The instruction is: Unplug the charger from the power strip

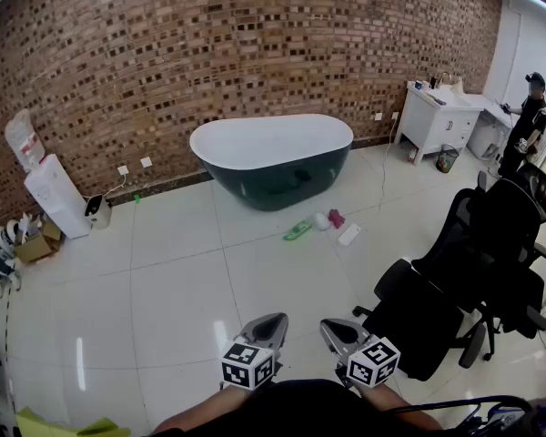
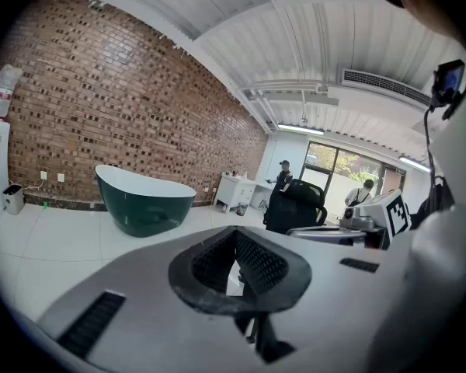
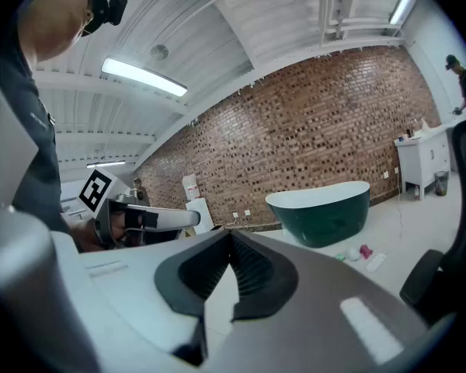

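Biggest thing here is the brick wall (image 1: 209, 53), running across the far side well ahead of both grippers, with shiny white tile floor (image 1: 164, 271) in between. Straight ahead of the tools and against that wall sits a dark green bathtub (image 1: 273, 157) with a white inside. A bunch of black office chairs (image 1: 473, 262) is close off to the right of the right gripper (image 1: 329, 324), and a white cabinet (image 1: 437, 121) stands further out on that side. A water dispenser (image 1: 55, 194) is way off to the left of the left gripper (image 1: 275, 318). Both grippers are held low and side by side, pointing slightly down at the tub, jaws closed tip to tip with nothing in them. The task stuff is well out of reach. There's a white oblong block (image 1: 349, 235) on the floor in front of the tub, ahead and a bit right of the right gripper, and it looks like the power strip. A thin cord (image 1: 383, 167) drops toward it from the wall. Whether a charger sits in it is too small to tell. Just beside it lie a green thing (image 1: 298, 231) and a pink thing (image 1: 336, 218).
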The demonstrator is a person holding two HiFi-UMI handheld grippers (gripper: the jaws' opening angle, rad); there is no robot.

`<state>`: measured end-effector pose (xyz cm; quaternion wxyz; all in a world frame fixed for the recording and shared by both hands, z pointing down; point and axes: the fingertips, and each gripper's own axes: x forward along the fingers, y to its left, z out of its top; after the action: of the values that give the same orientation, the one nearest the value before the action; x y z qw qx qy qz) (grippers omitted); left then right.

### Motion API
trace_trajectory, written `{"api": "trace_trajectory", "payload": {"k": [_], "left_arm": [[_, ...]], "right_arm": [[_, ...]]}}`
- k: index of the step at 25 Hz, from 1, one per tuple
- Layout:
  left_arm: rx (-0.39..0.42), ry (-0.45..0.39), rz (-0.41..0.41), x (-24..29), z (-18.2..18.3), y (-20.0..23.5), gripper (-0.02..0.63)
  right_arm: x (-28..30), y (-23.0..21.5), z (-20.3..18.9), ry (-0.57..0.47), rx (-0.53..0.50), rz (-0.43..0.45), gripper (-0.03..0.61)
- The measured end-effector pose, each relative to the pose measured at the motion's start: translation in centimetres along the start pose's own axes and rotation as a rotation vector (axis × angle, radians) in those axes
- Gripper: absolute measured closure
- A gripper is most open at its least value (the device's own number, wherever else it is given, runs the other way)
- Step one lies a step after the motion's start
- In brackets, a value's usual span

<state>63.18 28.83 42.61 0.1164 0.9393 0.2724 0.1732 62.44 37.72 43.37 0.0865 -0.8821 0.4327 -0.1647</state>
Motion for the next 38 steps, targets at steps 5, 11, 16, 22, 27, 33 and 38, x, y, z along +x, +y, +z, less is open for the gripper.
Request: {"api": "trace_trajectory", "payload": {"k": [5,11,16,22,27,33,38], "left_arm": [[0.003,-0.004,0.011,0.4,0.3,-0.6,0.607],[0.009,-0.009,0.031,1.2,0.5,-2.8,0.607],[0.012,-0.028,0.078,2.8,0.6,-4.7,0.607],[-0.020,-0.051,0.213,1.9,-0.8,-5.0,0.607],[-0.053,-0.038,0.346,-1.4,-1.5,-3.2,0.607],[-0.112,-0.087,0.548,-9.2,-3.2,-0.6,0.607],[-0.158,-0.159,0.677,-16.0,-3.9,4.0,0.607]], "right_arm": [[-0.7,-0.6,0.4,-0.005,-0.005,0.006,0.575],[-2.6,-1.4,0.9,0.000,-0.018,0.033,0.575],[-4.3,-3.2,1.3,0.010,-0.056,0.080,0.576],[-4.0,-3.0,0.1,0.057,-0.079,0.222,0.575],[-1.3,-0.9,-0.7,0.100,-0.060,0.360,0.575],[2.3,6.5,-2.0,0.145,-0.107,0.568,0.575],[6.9,12.9,-3.6,0.211,-0.160,0.692,0.575]]}}
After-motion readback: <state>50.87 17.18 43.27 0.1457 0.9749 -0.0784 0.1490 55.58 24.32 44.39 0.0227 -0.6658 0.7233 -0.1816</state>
